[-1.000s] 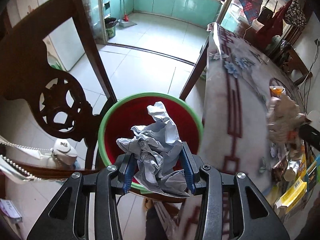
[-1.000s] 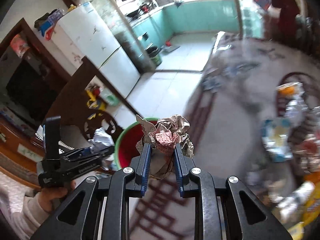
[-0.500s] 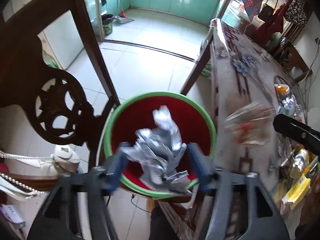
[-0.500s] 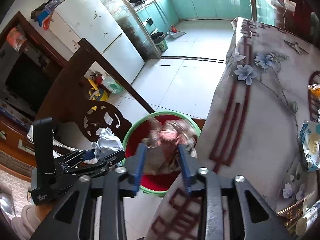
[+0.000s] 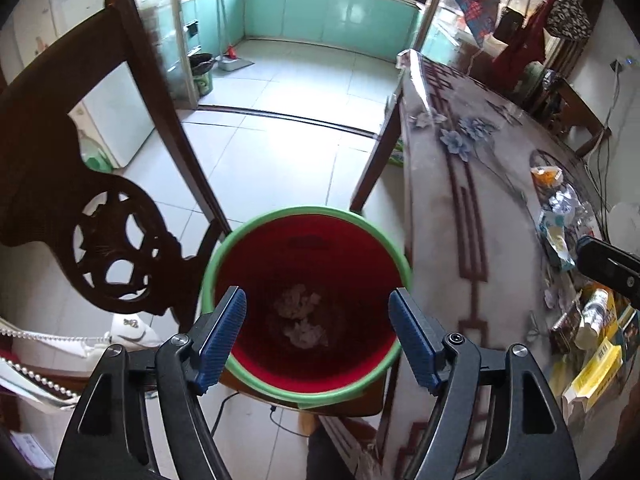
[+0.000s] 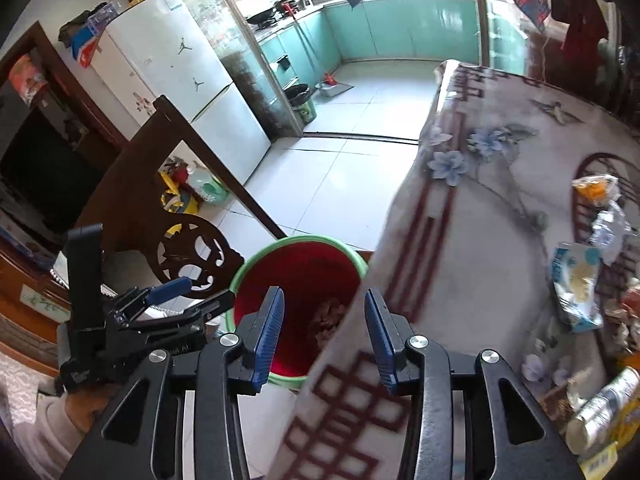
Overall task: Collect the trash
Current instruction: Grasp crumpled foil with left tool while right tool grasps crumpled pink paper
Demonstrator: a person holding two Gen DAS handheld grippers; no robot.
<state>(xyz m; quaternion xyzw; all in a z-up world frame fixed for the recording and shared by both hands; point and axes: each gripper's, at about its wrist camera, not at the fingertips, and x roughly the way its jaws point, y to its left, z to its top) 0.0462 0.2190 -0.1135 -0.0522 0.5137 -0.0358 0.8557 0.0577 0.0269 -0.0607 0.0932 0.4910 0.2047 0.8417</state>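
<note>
Both hand-held grippers, left [image 5: 316, 334] and right [image 6: 324, 332], gape wide and empty over the red bin [image 5: 306, 224]. Crumpled paper [image 5: 300, 314] lies at its bottom

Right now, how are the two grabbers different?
The left gripper hangs right over the bin; the right gripper straddles the bin's rim and the table edge. The left one's jaws gape wider than the right one's. Both are open, empty, with blue pads, and crumpled paper lies in the bin.

You are in a home dining room: a carved wooden chair [image 5: 92, 200], a table [image 6: 492, 216] under a floral cloth, a white fridge [image 6: 188, 92], and teal kitchen cabinets [image 5: 320, 16] beyond.
</note>
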